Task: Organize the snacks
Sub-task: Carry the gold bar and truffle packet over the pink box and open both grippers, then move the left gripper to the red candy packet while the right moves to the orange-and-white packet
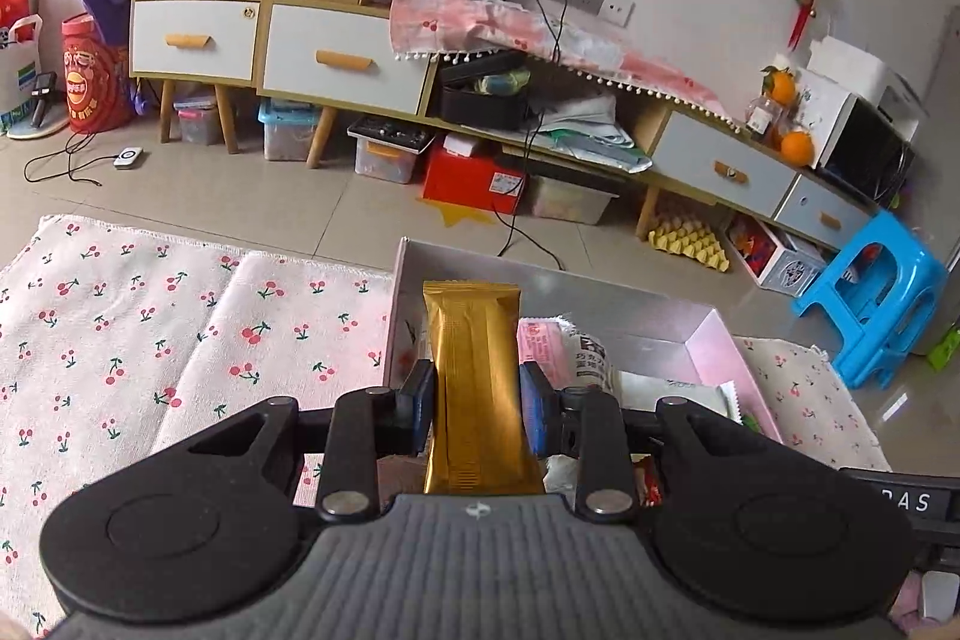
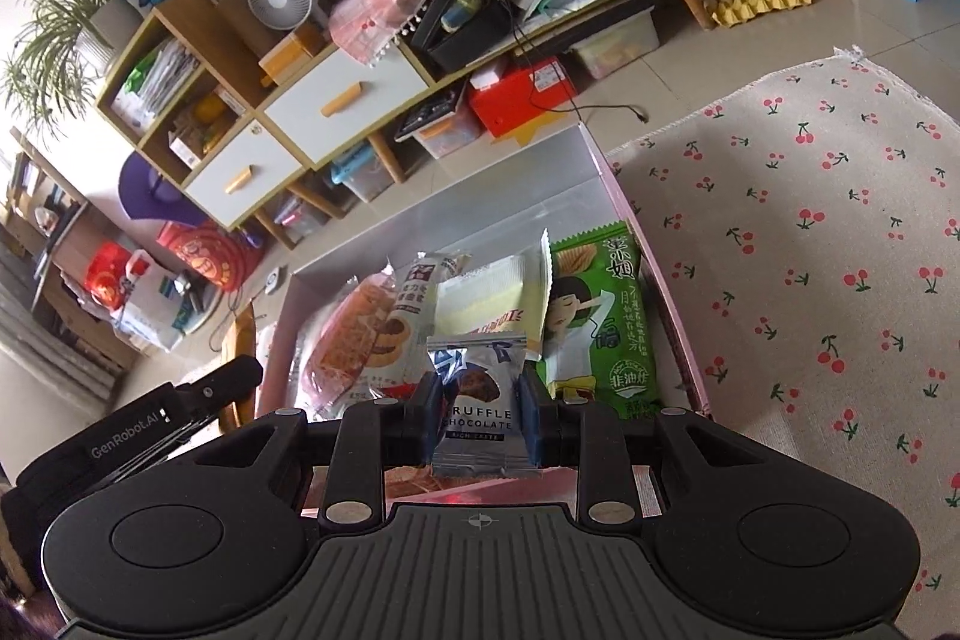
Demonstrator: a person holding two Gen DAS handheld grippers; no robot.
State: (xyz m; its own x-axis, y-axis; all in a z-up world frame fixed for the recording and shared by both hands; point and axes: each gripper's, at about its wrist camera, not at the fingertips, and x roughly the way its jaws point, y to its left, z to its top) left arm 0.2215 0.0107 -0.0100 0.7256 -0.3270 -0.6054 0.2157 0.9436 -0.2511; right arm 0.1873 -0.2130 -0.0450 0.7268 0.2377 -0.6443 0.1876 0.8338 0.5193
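A cherry-print cloth (image 1: 150,316) covers the table, with a low cabinet and tiled floor behind, and on the cloth sits an open pink box (image 2: 672,292) already holding several snack packets. The left gripper (image 1: 477,400) is clamped on a gold wrapped bar (image 1: 474,370), whose long axis runs straight ahead along the fingers, its far end poised over the box's near left corner. The right gripper (image 2: 480,403) pinches a truffle chocolate packet (image 2: 477,400) upright, directly above the box's near edge (the green chip bag (image 2: 591,316) lies just beyond, to the right). Both loads look ready to go in; the right one seems nearer to free space inside.
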